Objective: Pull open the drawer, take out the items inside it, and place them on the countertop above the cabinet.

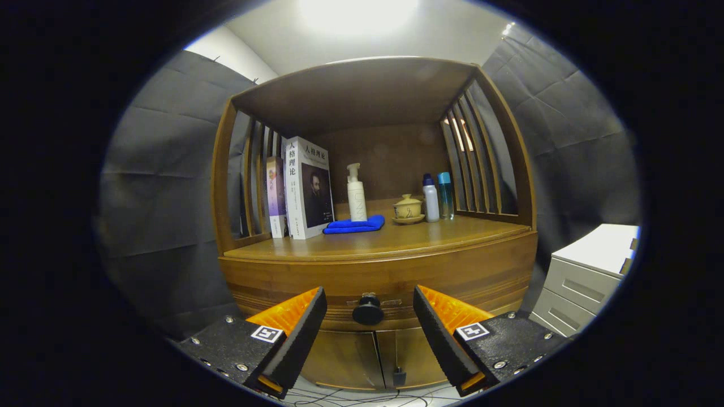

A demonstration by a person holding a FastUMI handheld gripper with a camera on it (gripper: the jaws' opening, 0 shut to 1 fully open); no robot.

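Observation:
A wooden cabinet stands straight ahead, its drawer (384, 282) closed under the countertop (396, 240). The drawer's round black knob (368, 310) sits level with my fingertips, midway between them and a little beyond. My gripper (370, 302) is open, its two orange-and-black fingers (300, 328) spread wide on either side of the knob, touching nothing. What lies inside the drawer is hidden.
On the countertop stand two books (300, 189) at the left, a white pump bottle (356, 195) on a folded blue cloth (355, 225), a lidded teacup (408, 208) and two small bottles (436, 196). Slatted sides and a top shelf enclose it. A white drawer unit (588, 271) stands at right.

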